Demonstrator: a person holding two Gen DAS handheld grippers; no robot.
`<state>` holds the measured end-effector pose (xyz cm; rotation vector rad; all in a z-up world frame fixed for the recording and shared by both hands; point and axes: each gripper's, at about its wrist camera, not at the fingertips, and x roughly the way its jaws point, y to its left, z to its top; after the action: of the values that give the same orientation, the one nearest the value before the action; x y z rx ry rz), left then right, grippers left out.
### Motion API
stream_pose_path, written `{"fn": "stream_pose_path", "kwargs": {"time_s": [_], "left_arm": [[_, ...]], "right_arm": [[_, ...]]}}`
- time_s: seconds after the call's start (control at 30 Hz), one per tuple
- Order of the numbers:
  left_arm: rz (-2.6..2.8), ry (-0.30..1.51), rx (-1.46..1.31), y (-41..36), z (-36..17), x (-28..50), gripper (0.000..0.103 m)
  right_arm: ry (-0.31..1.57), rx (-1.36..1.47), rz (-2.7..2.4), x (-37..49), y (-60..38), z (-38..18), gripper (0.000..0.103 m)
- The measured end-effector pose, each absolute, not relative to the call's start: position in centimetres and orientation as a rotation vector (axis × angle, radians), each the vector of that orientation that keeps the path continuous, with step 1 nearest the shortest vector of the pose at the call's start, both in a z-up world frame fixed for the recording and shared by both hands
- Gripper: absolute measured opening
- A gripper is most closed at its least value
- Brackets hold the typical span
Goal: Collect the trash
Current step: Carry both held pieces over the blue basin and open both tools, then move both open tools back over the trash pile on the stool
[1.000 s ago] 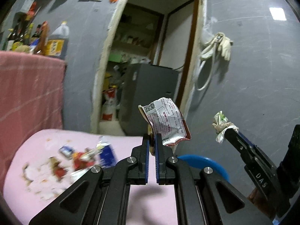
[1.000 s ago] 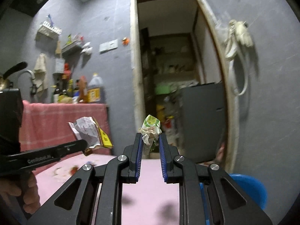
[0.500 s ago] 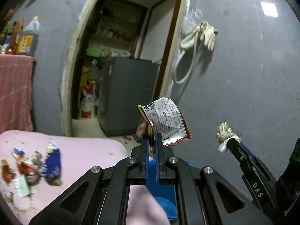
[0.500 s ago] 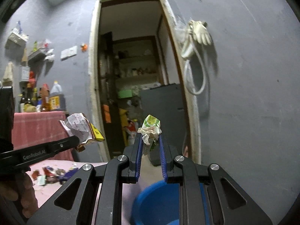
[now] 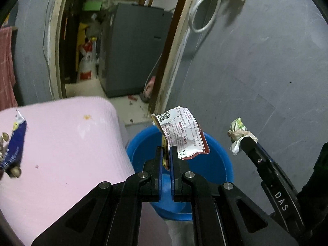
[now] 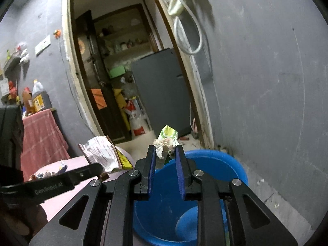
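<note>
My left gripper [image 5: 166, 149] is shut on a torn white and red snack wrapper [image 5: 180, 135], held over the blue basin [image 5: 215, 164] on the floor. To its right, my right gripper [image 5: 245, 141] holds a crumpled green and white wad [image 5: 237, 128]. In the right wrist view the right gripper [image 6: 165, 149] has its jaws opening, and the wad [image 6: 167, 138] still sits between the fingertips above the basin [image 6: 221, 164]. The left gripper [image 6: 98, 167] with its wrapper [image 6: 100, 151] shows at the left.
A pink table [image 5: 61, 143] stands left of the basin, with a blue wrapper [image 5: 12, 149] and other scraps at its left edge. Behind is a doorway with a grey cabinet [image 5: 133, 51]. A hose and glove [image 5: 205, 10] hang on the grey wall.
Both grippers have swung right and down, from over the pink table to above the blue basin. The right jaws stand wider apart than before. Each still carries its piece of trash.
</note>
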<state>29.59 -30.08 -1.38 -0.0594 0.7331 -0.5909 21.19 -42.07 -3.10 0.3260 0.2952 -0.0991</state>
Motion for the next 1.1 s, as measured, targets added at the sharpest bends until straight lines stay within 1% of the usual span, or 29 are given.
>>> {"fn": "stream_pose_path", "kwargs": {"time_s": [0.13,0.23,0.3,0.43,0.47,0.5,0.53,0.57,0.6,0.63,0.73,0.77,0.8,0.83,0.87,0.9,0.93,0.97,1.03,1.07,1.1], "left_arm": [[-0.579,0.805,-0.054,-30.7,-3.0,30.5,0.005],[-0.57,0.817,-0.056,-30.4,-3.7,30.5,0.014],[-0.57,0.814,-0.073,-29.9,-3.9,30.3,0.022],[-0.551,0.792,-0.092,-28.6,-3.4,29.8,0.024],[-0.547,0.785,-0.097,-28.3,-3.2,29.7,0.025],[-0.538,0.772,-0.102,-27.8,-2.9,29.5,0.029],[-0.53,0.757,-0.108,-27.4,-2.5,29.3,0.031],[-0.522,0.735,-0.117,-26.7,-2.2,29.0,0.036],[-0.517,0.72,-0.123,-26.2,-1.9,28.7,0.04],[-0.508,0.695,-0.129,-25.5,-1.5,28.3,0.041],[-0.479,0.634,-0.14,-23.8,-0.2,27.5,0.048],[-0.465,0.604,-0.149,-22.8,0.3,27.0,0.053],[-0.453,0.581,-0.156,-22.3,0.8,26.7,0.058],[-0.443,0.557,-0.163,-21.6,1.2,26.4,0.061],[-0.429,0.523,-0.174,-20.5,1.7,25.8,0.067],[-0.42,0.504,-0.181,-19.8,2.1,25.5,0.076],[-0.404,0.475,-0.193,-18.9,2.6,25.0,0.081],[-0.393,0.455,-0.2,-18.2,2.9,24.7,0.088],[-0.356,0.396,-0.208,-16.4,3.8,23.6,0.091],[-0.344,0.382,-0.205,-16.0,4.2,23.3,0.096],[-0.324,0.36,-0.201,-15.3,4.6,22.7,0.099]], "right_arm": [[0.347,0.359,-0.1,21.8,-42.7,-3.9,0.022],[0.373,0.361,-0.102,22.2,-42.7,-4.2,0.029],[0.38,0.361,-0.101,22.4,-42.6,-4.2,0.029],[0.381,0.356,-0.103,22.2,-42.5,-4.2,0.029],[0.375,0.354,-0.103,22.1,-42.4,-4.2,0.03],[0.373,0.354,-0.101,22.3,-42.4,-4.1,0.031],[0.365,0.348,-0.099,22.2,-42.3,-3.9,0.034],[0.358,0.343,-0.097,22.3,-42.1,-3.7,0.038],[0.344,0.337,-0.093,22.2,-41.9,-3.5,0.045],[0.327,0.331,-0.087,21.9,-41.7,-3.3,0.049],[0.275,0.298,-0.067,21.5,-40.6,-2.2,0.053],[0.254,0.284,-0.059,21.2,-40.2,-1.8,0.055],[0.241,0.277,-0.052,21.1,-39.8,-1.5,0.062],[0.221,0.269,-0.041,20.8,-39.3,-1.1,0.072],[0.198,0.26,-0.029,20.5,-38.9,-0.7,0.076],[0.182,0.253,-0.02,20.3,-38.4,-0.4,0.08],[0.164,0.243,-0.009,20.1,-37.9,0.1,0.082],[0.146,0.233,0.005,19.8,-37.3,0.6,0.084],[0.112,0.226,0.025,19.3,-36.5,1.4,0.094],[0.091,0.224,0.035,19.0,-36.0,1.8,0.098],[0.073,0.221,0.043,18.8,-35.7,2.1,0.103]]}}
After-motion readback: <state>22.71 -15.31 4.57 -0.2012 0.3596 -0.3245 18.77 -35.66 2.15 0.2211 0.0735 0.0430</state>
